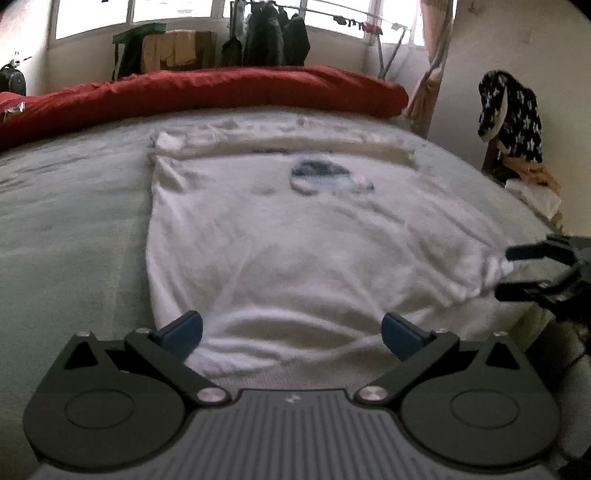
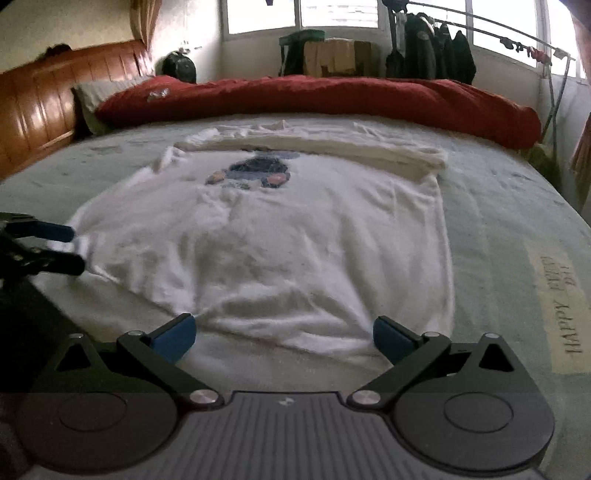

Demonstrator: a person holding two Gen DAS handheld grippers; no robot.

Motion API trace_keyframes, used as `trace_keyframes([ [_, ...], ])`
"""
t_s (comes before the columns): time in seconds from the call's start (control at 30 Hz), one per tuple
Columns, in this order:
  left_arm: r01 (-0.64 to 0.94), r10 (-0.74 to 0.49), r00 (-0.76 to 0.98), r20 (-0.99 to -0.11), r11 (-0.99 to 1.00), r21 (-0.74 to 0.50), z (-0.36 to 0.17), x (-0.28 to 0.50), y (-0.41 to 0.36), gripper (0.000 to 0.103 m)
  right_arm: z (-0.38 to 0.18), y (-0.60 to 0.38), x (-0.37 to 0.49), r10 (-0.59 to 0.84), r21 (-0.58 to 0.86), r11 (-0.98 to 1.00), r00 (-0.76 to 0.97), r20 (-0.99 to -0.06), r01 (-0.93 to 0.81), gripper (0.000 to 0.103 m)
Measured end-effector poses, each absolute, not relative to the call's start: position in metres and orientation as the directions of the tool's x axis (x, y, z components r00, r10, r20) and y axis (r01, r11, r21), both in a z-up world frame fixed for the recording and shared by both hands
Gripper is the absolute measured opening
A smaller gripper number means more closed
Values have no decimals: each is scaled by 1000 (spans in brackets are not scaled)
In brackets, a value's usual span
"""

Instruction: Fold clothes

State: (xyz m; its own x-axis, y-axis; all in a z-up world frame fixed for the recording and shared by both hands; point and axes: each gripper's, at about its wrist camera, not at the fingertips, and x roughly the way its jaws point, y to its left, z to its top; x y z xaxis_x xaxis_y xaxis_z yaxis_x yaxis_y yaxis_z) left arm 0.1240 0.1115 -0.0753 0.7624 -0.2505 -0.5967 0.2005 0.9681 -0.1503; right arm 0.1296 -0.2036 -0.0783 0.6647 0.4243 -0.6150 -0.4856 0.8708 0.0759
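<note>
a bedroom in a home. a wide bed (image 2: 517, 229) with a pale green sheet fills the foreground; a polished wooden headboard (image 2: 40, 110) stands at one end, with a striped pillow (image 2: 96, 92) against it. a red duvet (image 2: 332, 99) is bunched along the far edge of the mattress. behind it, a row of bright windows (image 2: 336, 14) backs a clothes rail (image 2: 491, 31) hung with dark jackets (image 2: 436, 48), beside cardboard boxes (image 2: 340, 55). a curtain (image 1: 432, 59) hangs at the wall corner, and garments are draped over a chair (image 1: 513, 122).
</note>
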Motion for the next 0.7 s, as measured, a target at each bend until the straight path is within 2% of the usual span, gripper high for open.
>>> trace_keyframes([
  [0.2, 237, -426, 742, -518, 889, -393, -59, 164, 120, 102, -55, -159, 147, 676, 187, 685, 520, -521, -704, 103],
  [0.27, 240, -472, 701, -534, 862, -447, -69, 174, 118, 102, -67, -134, 157, 698, 212, 645, 453, -554, -735, 103],
  [0.33, 197, -441, 678, -588, 880, -432, -83, 173, 116, 102, -81, -123, 160, 690, 225, 636, 414, -594, -738, 103],
  [0.47, 163, -415, 700, -581, 885, -436, -92, 151, 132, 102, -90, -139, 142, 672, 196, 643, 423, -608, -740, 103],
  [0.6, 124, -401, 711, -578, 880, -458, -83, 143, 144, 102, -80, -172, 124, 679, 230, 664, 444, -585, -712, 103],
  [0.7, 161, -406, 730, -550, 884, -439, -72, 155, 135, 102, -67, -185, 125, 673, 229, 694, 503, -542, -682, 103],
])
